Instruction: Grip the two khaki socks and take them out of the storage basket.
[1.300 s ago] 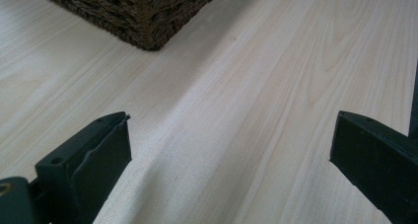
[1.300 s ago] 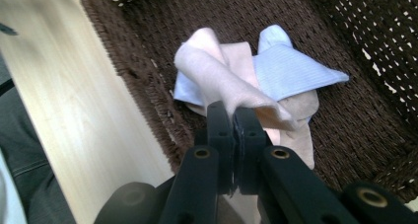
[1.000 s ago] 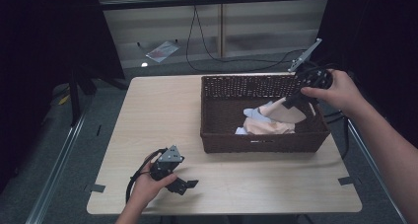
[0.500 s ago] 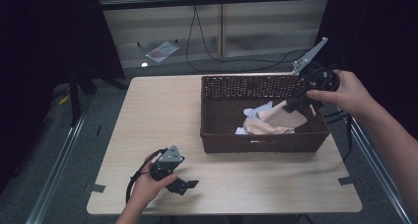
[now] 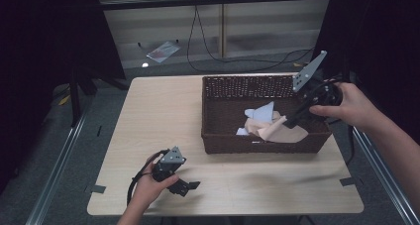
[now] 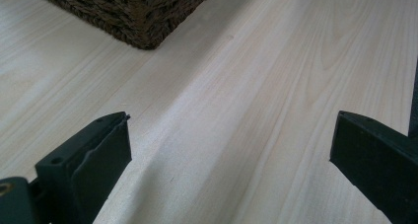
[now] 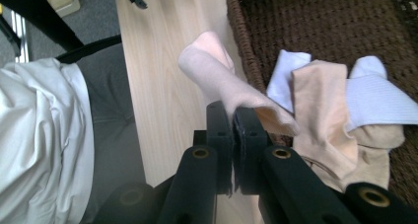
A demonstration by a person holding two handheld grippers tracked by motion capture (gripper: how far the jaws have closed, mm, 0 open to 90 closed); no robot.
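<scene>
A dark wicker basket (image 5: 218,131) stands on the right half of the pale wooden table (image 5: 163,116). My right gripper (image 5: 295,118) reaches into it from the right, shut on the cuff of a pale pink sock (image 7: 222,81), which hangs over the basket's wall (image 7: 241,46). The right gripper (image 7: 234,120) has its jaws pressed together. A beige sock (image 7: 323,115) and white socks (image 7: 374,95) lie in the basket. My left gripper (image 5: 187,186) rests on the table near the front left edge. It stands open (image 6: 231,150) with bare wood between its jaws.
One corner of the basket (image 6: 133,12) lies ahead of the left gripper. A person's white shirt (image 7: 39,135) is at the table's near edge. Cables (image 5: 213,46) run over the floor behind the table. Metal rails (image 5: 59,155) flank the table.
The right hand has shifted slightly right and a little lower, still holding the pink sock. The left hand and gripper have stayed where they were.
</scene>
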